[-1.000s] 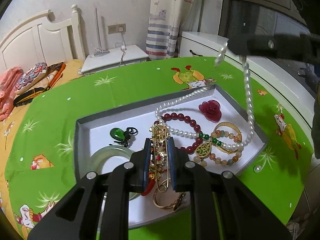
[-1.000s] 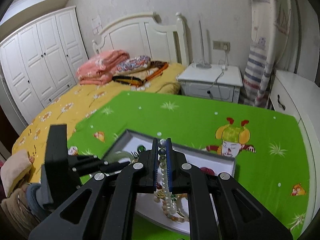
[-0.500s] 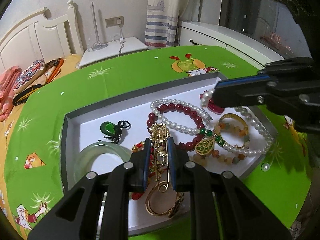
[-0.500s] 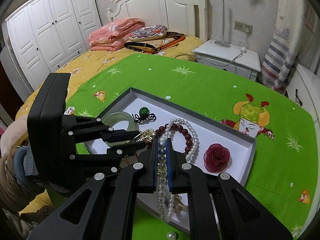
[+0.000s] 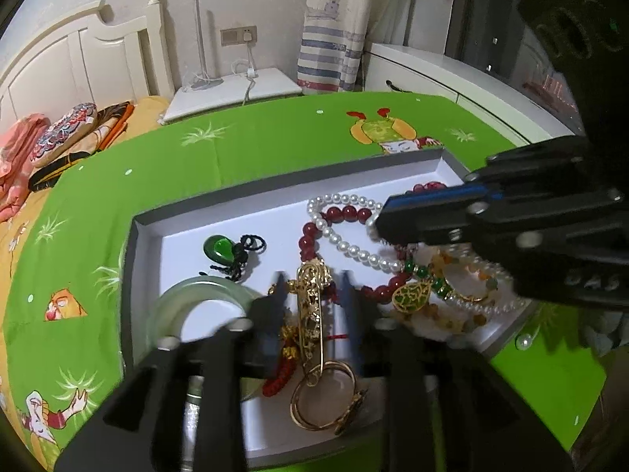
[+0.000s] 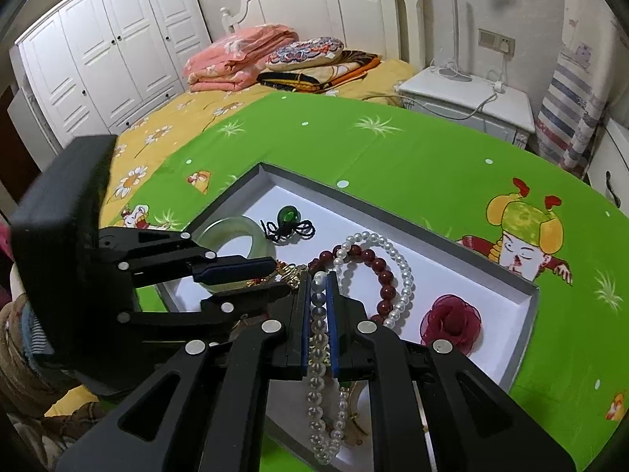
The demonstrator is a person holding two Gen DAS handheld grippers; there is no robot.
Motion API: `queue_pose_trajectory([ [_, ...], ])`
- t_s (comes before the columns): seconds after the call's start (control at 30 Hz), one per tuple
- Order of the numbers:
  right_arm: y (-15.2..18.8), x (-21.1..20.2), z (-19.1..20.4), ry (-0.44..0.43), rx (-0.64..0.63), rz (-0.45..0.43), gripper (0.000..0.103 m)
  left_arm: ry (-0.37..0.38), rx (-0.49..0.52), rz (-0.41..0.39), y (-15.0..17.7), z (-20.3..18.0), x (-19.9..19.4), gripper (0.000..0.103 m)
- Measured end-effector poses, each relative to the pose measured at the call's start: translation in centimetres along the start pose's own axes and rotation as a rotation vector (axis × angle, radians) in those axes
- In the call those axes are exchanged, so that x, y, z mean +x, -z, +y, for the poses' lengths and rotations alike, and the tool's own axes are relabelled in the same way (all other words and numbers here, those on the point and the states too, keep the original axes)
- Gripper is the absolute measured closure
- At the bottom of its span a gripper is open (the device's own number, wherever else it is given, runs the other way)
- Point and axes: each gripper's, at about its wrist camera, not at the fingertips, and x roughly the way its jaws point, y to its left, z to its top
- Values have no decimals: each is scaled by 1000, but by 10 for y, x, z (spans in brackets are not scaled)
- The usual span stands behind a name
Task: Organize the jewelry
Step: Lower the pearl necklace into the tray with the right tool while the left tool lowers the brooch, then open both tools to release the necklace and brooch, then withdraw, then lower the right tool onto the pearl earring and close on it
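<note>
Right wrist view: right gripper (image 6: pixel 319 314) clamped tight on the white pearl bead necklace (image 6: pixel 397 271), which trails into the shallow grey-rimmed white tray (image 6: pixel 393 212).
Left gripper (image 5: pixel 312 303): jaws opening, gold filigree brooch pin (image 5: pixel 312 303) between them, seemingly ungripped.
Advice: lower the pearls slowly, clear of the dark red bead bracelet (image 5: pixel 346 244).

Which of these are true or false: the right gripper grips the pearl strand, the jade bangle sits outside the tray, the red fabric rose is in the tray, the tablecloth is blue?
1. The right gripper grips the pearl strand. True.
2. The jade bangle sits outside the tray. False: it lies inside, at one end.
3. The red fabric rose is in the tray. True.
4. The tablecloth is blue. False: it is green with cartoon figures.
</note>
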Motion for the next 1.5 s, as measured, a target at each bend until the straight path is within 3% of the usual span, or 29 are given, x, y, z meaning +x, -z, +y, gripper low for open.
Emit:
queue_pose_trajectory([
  [0.03, -1, 2, 0, 3, -1, 3, 93, -2, -5, -15, 0, 0, -4, 50],
  [0.13, -4, 4, -4, -6, 28, 10, 92, -9, -16, -41, 4, 3, -17, 48],
  [0.2, -4, 1, -10, -26, 58, -6, 91, -15, -22, -55, 8, 5, -25, 41],
  [0.27, -4, -2, -16, -33, 87, -12, 82, -33, -15, -70, 14, 8, -34, 36],
  [0.33, -2, -5, -22, -34, 102, -14, 60, -44, -9, -82, 22, 10, -44, 33],
  [0.47, 2, -20, -26, -2, 95, -52, 60, -39, -18, -107, 41, 14, -66, 25],
  [0.67, 22, -54, -32, 33, 86, -115, 60, 0, -26, -100, 77, 11, -84, 25],
  [0.83, 50, -66, -37, 58, 112, -118, 60, 50, -35, -85, 99, -3, -90, 24],
  [1.17, 125, -76, -22, 96, 128, -103, 60, 136, 85, -54, 118, -59, -92, 24],
  [1.27, 135, -84, -11, 127, 108, -116, 60, 158, 102, -39, 122, -69, -89, 24],
  [1.5, 153, -91, -6, 103, 139, -119, 60, 166, 147, -22, 129, -87, -83, 24],
])
